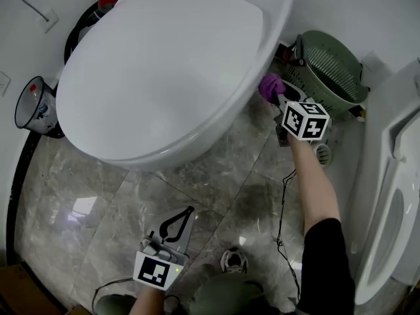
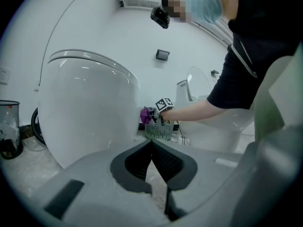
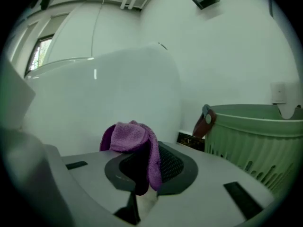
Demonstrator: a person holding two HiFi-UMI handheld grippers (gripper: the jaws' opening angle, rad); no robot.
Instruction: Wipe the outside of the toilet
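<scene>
A large white toilet (image 1: pixel 164 71) with its lid down fills the head view's top. My right gripper (image 1: pixel 275 97) is shut on a purple cloth (image 1: pixel 270 86), pressed against the bowl's right outer side near the floor. In the right gripper view the purple cloth (image 3: pixel 135 143) bunches between the pads with the toilet wall (image 3: pixel 113 93) just behind. My left gripper (image 1: pixel 178 220) hangs low over the floor, apart from the toilet, jaws shut with nothing between them. From the left gripper view the toilet (image 2: pixel 85 112) stands at left, with the right gripper (image 2: pixel 158 115) and purple cloth (image 2: pixel 145 114) behind it.
A green slatted basket (image 1: pixel 328 71) stands right of the toilet, close to my right gripper. A second white fixture (image 1: pixel 394 195) lines the right edge. A clear bin (image 1: pixel 36 107) and black hose (image 1: pixel 72 38) sit left. A thin cable (image 1: pixel 283 202) trails over the marble floor.
</scene>
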